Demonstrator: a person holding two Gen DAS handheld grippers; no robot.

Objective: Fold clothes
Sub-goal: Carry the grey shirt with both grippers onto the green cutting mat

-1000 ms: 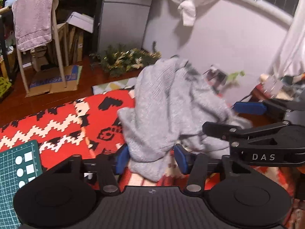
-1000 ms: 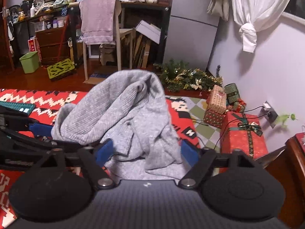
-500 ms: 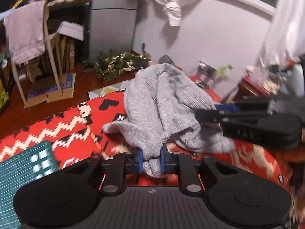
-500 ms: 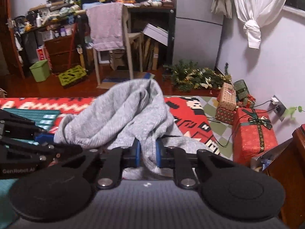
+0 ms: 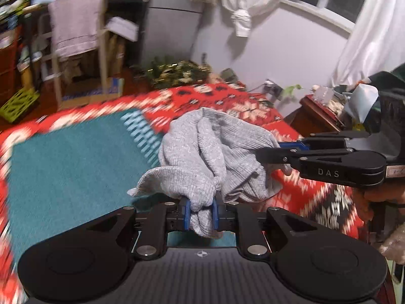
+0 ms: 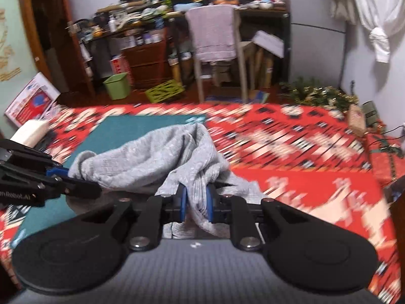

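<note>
A crumpled grey knit garment [image 5: 210, 149] hangs bunched between both grippers above the teal mat. My left gripper [image 5: 201, 214] is shut on a thick fold of it at the bottom centre of the left wrist view. The right gripper [image 5: 281, 149] reaches in from the right side of that view, pinching the garment's far edge. In the right wrist view the same grey garment [image 6: 152, 159] drapes leftward from my right gripper [image 6: 196, 204], which is shut on a twisted bunch. The left gripper [image 6: 59, 173] appears at the left edge, holding the other end.
A teal cutting mat [image 5: 76, 157] lies on a red patterned blanket [image 6: 291, 147]. A chair with a towel [image 6: 215, 35], a green bin [image 6: 117, 86] and cluttered shelves stand beyond. A dark wooden table [image 5: 319, 112] is at the right. A person's hand [image 5: 379, 197] holds the right gripper.
Both grippers went from open to shut on the grey garment, then lifted it and carried it left, over the teal mat. The background is motion-blurred.
</note>
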